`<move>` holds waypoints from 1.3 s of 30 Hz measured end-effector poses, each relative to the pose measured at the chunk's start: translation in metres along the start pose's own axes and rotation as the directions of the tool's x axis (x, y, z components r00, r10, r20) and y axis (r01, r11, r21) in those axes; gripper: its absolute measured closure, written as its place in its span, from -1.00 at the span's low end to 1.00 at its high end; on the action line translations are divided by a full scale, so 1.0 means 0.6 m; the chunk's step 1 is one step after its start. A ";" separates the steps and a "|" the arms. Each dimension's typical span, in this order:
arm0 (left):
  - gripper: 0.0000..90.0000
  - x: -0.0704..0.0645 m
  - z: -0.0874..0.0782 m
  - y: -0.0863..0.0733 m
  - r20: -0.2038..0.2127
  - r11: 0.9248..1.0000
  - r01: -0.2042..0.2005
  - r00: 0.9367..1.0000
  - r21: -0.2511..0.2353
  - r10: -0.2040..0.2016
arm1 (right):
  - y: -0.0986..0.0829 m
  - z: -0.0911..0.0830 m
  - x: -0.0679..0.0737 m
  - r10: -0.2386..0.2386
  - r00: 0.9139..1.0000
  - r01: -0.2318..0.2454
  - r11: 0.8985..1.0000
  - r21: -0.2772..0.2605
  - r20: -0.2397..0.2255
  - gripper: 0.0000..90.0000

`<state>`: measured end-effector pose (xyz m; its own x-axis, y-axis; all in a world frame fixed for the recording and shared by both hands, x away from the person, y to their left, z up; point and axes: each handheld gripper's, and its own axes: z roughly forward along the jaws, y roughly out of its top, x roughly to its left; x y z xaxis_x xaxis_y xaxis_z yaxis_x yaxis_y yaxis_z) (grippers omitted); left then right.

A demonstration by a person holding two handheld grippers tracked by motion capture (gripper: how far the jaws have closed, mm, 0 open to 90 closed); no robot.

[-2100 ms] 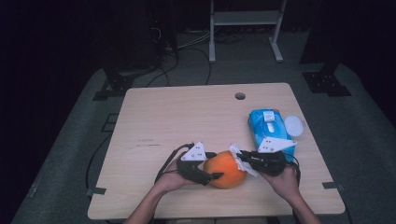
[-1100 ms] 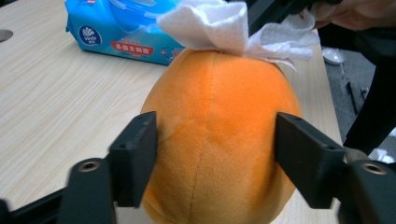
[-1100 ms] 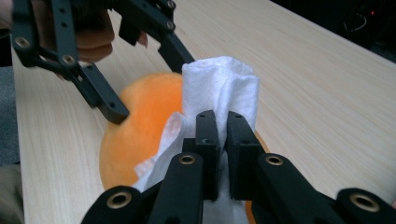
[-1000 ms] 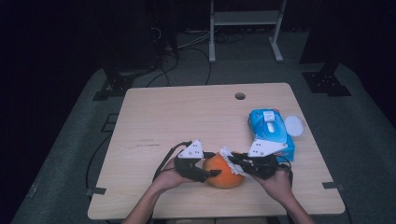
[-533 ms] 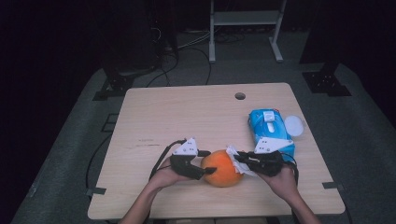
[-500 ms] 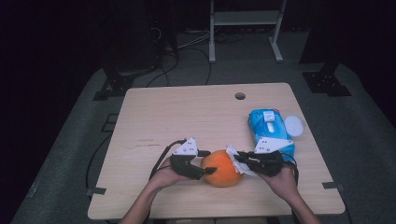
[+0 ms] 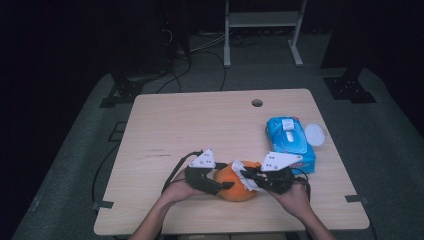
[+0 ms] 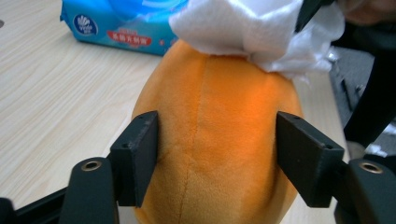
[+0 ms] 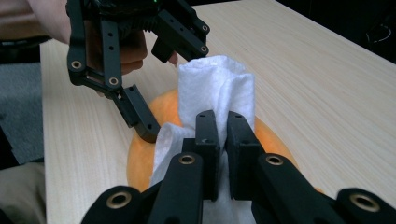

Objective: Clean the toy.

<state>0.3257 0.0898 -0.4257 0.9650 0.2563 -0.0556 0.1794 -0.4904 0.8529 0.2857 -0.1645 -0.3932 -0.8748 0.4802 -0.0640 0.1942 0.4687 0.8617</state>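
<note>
Near table edge | left gripper (image 8: pixel 215 154) clasps plush orange ball (image 8: pixel 219 140) | right gripper (image 9: pixel 219 140) pinches crumpled tissue (image 9: pixel 217 91)

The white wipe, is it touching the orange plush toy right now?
Touching. The left gripper view shows the white wipe pressed flat on top of the orange plush toy, no gap.

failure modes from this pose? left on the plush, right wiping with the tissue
1. The left gripper holds the orange plush toy only at its sides; wiping pressure could make the soft, rounded body twist or slip out.
2. The right gripper pinches just a fold of the white wipe; dragging may pull it free.
3. The wipe pack lies close behind the right hand and could get nudged.
</note>
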 end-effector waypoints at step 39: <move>-0.24 0.004 -0.004 -0.015 0.030 1.000 -0.005 1.000 0.005 0.005 | -0.064 -0.032 -0.069 0.188 0.982 -0.188 0.982 -0.010 0.029 0.86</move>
<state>0.3257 0.0965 -0.4322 0.9710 0.2293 -0.0671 0.1758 -0.4957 0.8505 0.3058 -0.2164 -0.4141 -0.8097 0.5807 0.0847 0.3505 0.3627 0.8635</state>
